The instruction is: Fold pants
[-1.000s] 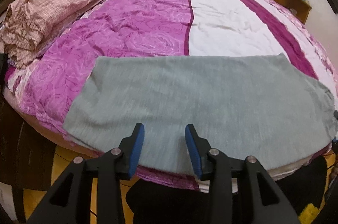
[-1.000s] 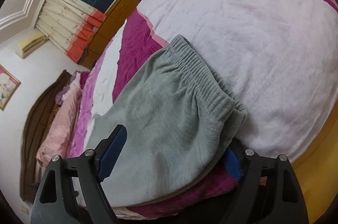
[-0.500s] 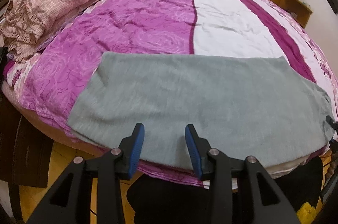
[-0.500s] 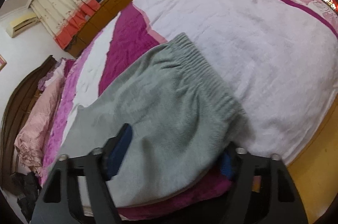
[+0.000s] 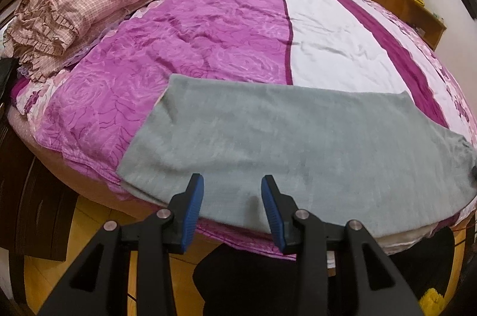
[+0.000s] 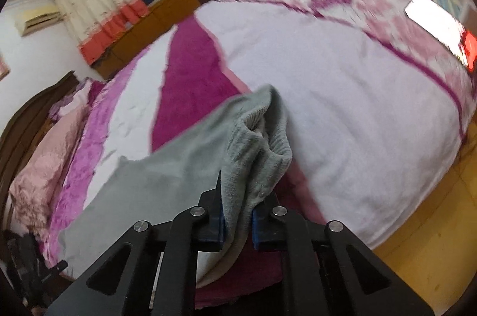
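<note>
Grey pants (image 5: 298, 143) lie flat across the near edge of the bed (image 5: 214, 27), legs to my left. My left gripper (image 5: 232, 205) is spread wide, nothing between its blue pads, poised at the near hem. My right gripper (image 6: 237, 219) is clamped on the bunched waistband (image 6: 259, 137), lifting it off the white cover.

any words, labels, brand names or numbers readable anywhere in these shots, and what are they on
None can be read.
Gray pants: no tag, print or label shows on the cloth, nor at the waistband clamped in the right gripper.
Bedspread: rose pattern only, no lettering.
Phone on the bed: the screen is lit but blurred, with a red patch at one end; nothing legible.
Left gripper: plain black and blue, no markings.
</note>
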Demonstrator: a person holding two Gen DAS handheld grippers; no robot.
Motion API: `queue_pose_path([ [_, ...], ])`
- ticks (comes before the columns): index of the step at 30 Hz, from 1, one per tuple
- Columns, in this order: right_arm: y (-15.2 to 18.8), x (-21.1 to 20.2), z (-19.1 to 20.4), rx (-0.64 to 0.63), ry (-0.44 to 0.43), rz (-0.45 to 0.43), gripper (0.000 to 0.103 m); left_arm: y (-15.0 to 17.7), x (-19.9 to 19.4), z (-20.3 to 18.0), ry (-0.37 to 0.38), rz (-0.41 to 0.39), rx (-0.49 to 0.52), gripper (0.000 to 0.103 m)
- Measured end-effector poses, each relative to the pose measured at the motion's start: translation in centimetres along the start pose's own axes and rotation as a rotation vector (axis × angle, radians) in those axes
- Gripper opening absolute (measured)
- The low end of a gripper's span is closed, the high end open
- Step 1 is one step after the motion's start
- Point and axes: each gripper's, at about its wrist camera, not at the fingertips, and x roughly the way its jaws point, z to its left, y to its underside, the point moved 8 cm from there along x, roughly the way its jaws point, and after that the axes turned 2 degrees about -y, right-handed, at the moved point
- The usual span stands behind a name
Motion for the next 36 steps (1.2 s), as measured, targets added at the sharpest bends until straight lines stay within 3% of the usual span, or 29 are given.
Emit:
queue_pose_path([
  [13, -0.6, -2.1, 14.1, -0.242, -0.221, -0.007, 0.004, -0.2, -0.6, 2.0, -0.01, -0.011, -0.018, 0.042],
  [27, 2.4, -0.1, 24.7, -0.36, -0.379, 0.106, 0.004, -3.8, -1.1, 5.0, -0.008, -0.059, 0.003, 0.042],
  [36, 5.7, 1.7, 31.8, -0.42, -0.462, 0.167, 0.004, -3.7, -1.2, 7.3, 0.005, -0.074, -0.035, 0.042],
])
